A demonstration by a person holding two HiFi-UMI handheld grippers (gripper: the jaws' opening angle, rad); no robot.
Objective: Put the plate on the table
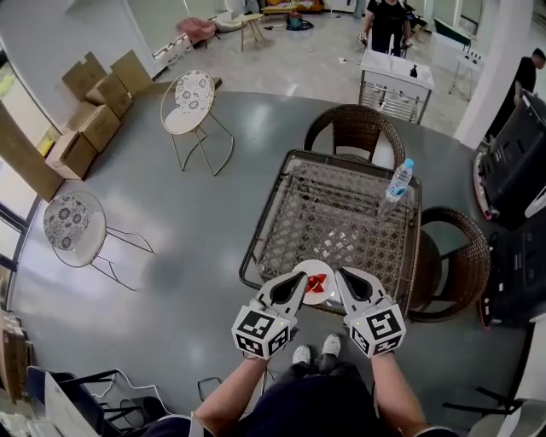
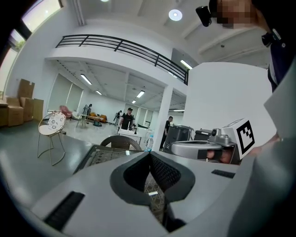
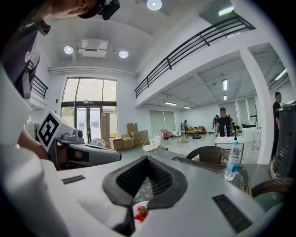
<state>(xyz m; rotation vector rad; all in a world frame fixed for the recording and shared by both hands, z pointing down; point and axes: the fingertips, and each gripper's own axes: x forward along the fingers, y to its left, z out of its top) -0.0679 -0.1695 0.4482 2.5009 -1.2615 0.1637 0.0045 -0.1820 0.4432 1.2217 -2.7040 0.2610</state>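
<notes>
A small white plate [image 1: 317, 282] carrying red fruit pieces [image 1: 316, 284] sits at the near edge of the wicker-topped table [image 1: 256, 249]. My left gripper [image 1: 300, 278] is at the plate's left rim and my right gripper [image 1: 339, 273] at its right rim. In the left gripper view the left gripper [image 2: 149, 155] has its jaws met at the tips, with only table weave behind them. In the right gripper view the right gripper [image 3: 147, 158] is likewise shut, and the plate [image 3: 137, 206] and fruit [image 3: 140, 213] show below through its cutout. Whether either gripper touches the plate is unclear.
A water bottle [image 1: 397, 183] stands at the table's far right corner. Wicker chairs flank the table at the back [image 1: 354, 128] and right [image 1: 456, 256]. Two white wire chairs [image 1: 192, 101] and cardboard boxes [image 1: 92, 111] stand to the left. People [image 1: 386, 21] are far behind.
</notes>
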